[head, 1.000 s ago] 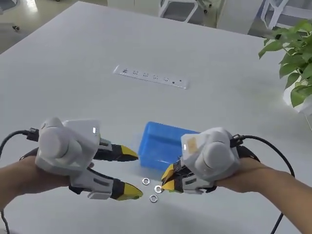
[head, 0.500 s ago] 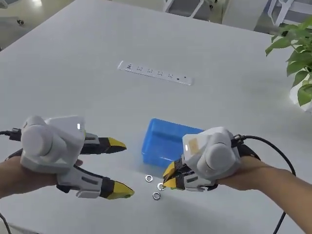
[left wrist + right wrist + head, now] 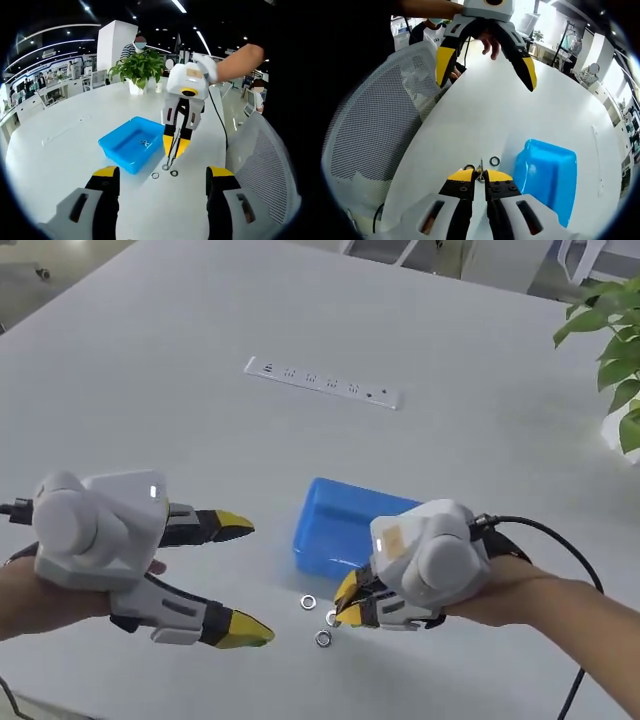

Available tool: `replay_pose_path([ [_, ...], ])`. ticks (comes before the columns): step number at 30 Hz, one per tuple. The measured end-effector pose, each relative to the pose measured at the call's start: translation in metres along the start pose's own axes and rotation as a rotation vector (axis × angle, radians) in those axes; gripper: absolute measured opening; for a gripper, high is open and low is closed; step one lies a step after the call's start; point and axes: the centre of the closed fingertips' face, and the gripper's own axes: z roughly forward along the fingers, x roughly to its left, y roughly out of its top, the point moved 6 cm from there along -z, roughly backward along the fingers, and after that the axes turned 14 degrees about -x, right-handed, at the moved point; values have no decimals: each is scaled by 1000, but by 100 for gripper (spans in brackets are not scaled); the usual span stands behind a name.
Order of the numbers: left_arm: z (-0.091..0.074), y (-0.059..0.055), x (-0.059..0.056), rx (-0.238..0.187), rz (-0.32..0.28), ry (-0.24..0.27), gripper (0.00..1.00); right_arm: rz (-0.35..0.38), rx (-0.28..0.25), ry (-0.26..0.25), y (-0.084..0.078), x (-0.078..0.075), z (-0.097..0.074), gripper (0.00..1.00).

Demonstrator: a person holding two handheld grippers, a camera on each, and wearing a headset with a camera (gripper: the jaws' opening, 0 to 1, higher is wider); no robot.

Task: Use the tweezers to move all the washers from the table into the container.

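Washers (image 3: 322, 639) are scattered on the table (image 3: 470, 450) just in front of the blue container (image 3: 318, 530), close enough that each carry is judged short. The tweezers (image 3: 172, 151) are clamped in the closed right gripper (image 3: 345, 602), tips down at one washer; whether it is caught cannot be told. The left gripper (image 3: 243, 578) is held wide apart and empty, likely to leave room, and the power strip (image 3: 320, 383) lies beyond.

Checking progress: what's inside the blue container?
Left gripper view: small washers lie in the blue container, count unclear. In the head view the right hand-held gripper covers its near right part.
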Motion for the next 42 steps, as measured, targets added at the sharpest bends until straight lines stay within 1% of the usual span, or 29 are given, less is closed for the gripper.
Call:
replay_pose_path([
  [2, 1, -1, 0, 3, 1, 0, 75, 3, -2, 1, 0, 0, 0, 9],
  [6, 2, -2, -1, 5, 0, -2, 75, 17, 4, -17, -1, -4, 0, 9],
  [7, 2, -2, -1, 7, -1, -2, 75, 24, 4, -17, -2, -5, 0, 9],
  [8, 2, -2, -1, 10, 0, -4, 75, 47, 3, -16, -2, -5, 0, 9],
  [11, 2, -3, -2, 14, 3, -6, 75, 52, 4, -9, -2, -4, 1, 8],
  [14, 2, -3, -2, 16, 5, -7, 74, 76, 3, -8, -2, -4, 2, 8],
  [22, 2, -3, -1, 22, 13, -12, 74, 111, 8, -19, -3, -5, 2, 6],
  [31, 1, -3, 1, 22, 17, -12, 75, 120, 6, -28, -4, -4, 1, 6],
  [39, -1, -1, 2, 18, 3, 0, 82, 116, 4, -32, -3, -3, 1, 6],
  [42, -1, -1, 2, 20, 3, 0, 84, 117, 4, -32, -4, -2, 0, 6],
])
